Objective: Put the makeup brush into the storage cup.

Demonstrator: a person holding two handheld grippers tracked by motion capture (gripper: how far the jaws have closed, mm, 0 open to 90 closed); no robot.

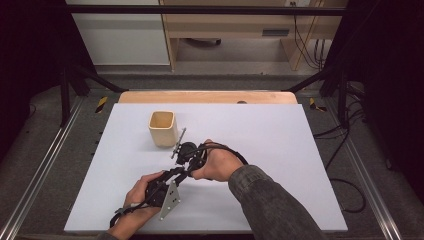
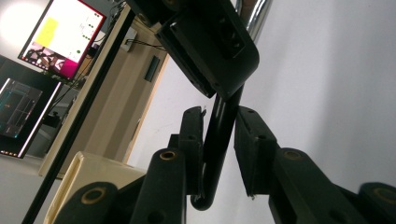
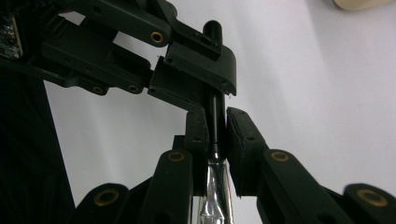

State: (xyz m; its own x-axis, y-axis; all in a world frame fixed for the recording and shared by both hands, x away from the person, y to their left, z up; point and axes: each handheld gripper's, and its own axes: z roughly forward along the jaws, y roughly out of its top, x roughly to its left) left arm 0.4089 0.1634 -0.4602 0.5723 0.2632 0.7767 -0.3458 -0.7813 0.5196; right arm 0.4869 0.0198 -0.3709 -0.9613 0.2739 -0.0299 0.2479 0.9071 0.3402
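Both my grippers are on the same tool right now. Right gripper (image 3: 215, 126) is clamped tight where its black handle (image 3: 214, 100) meets the silver shaft (image 3: 215, 179), and my left gripper (image 2: 219, 140) is closed around that handle too. It's held off the white table (image 1: 280, 145), near the beige cup (image 1: 163, 128).
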